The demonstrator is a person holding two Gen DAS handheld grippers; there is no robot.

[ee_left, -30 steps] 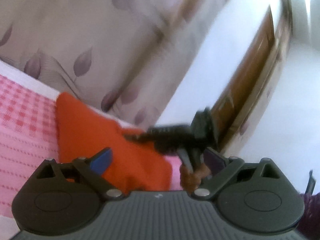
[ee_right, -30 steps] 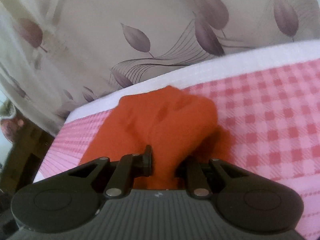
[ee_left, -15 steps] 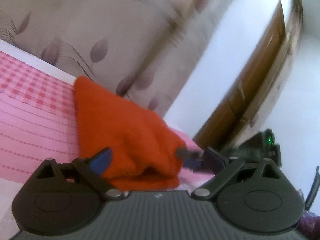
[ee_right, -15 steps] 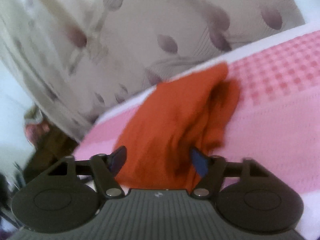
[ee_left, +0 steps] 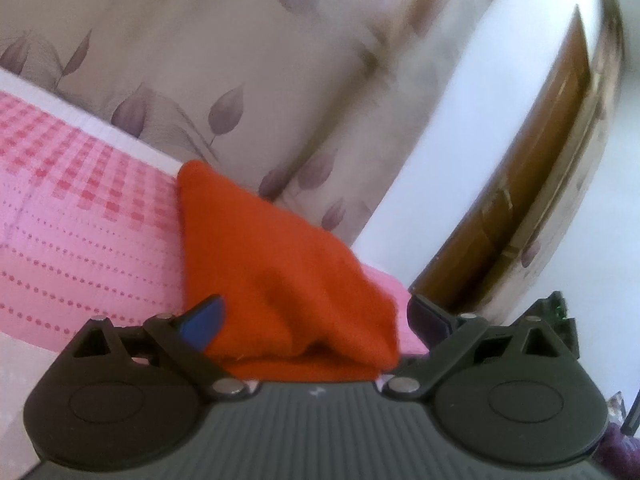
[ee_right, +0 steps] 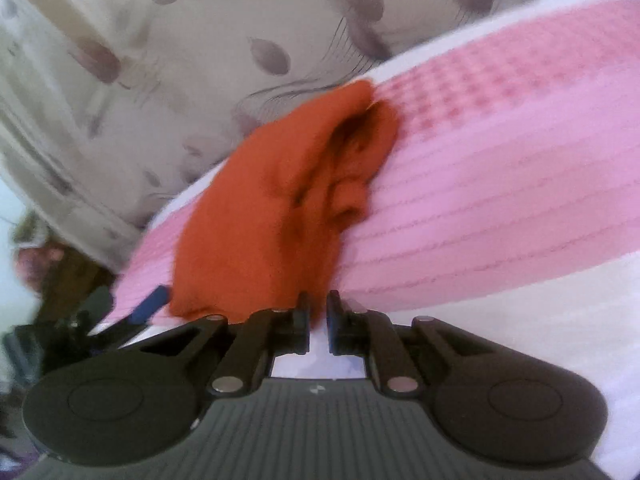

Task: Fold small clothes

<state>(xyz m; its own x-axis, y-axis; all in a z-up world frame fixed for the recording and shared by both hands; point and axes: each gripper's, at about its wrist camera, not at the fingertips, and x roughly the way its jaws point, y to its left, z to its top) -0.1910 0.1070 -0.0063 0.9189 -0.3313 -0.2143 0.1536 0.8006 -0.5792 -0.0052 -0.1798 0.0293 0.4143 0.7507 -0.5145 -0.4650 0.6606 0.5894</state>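
Orange cloth [ee_left: 280,280] lay bunched on the pink bedspread [ee_left: 80,232] near its far edge, right gripper [ee_right: 318,316] closing, jaws nearly together on the cloth's near tip, left gripper [ee_left: 316,316] wide apart around the cloth, leaf-print curtain [ee_left: 240,60] behind.

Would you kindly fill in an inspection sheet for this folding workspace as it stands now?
Surface: pink bedcover, checked band toward the curtain, dotted lines nearer; white edge.
Job's things: one orange garment, bunched in a loose heap near the cover's end, not flat.
Clutter: nothing seen on the cover.
Grippers: left tongs open, straddling the garment's near end, pads apart from it. Right tongs closing, nearly shut; the cloth's near tip sits at the gap, grip unclear.
Cables: nothing seen.
Surroundings: leaf-patterned curtain behind the bed, white wall, brown wooden door.
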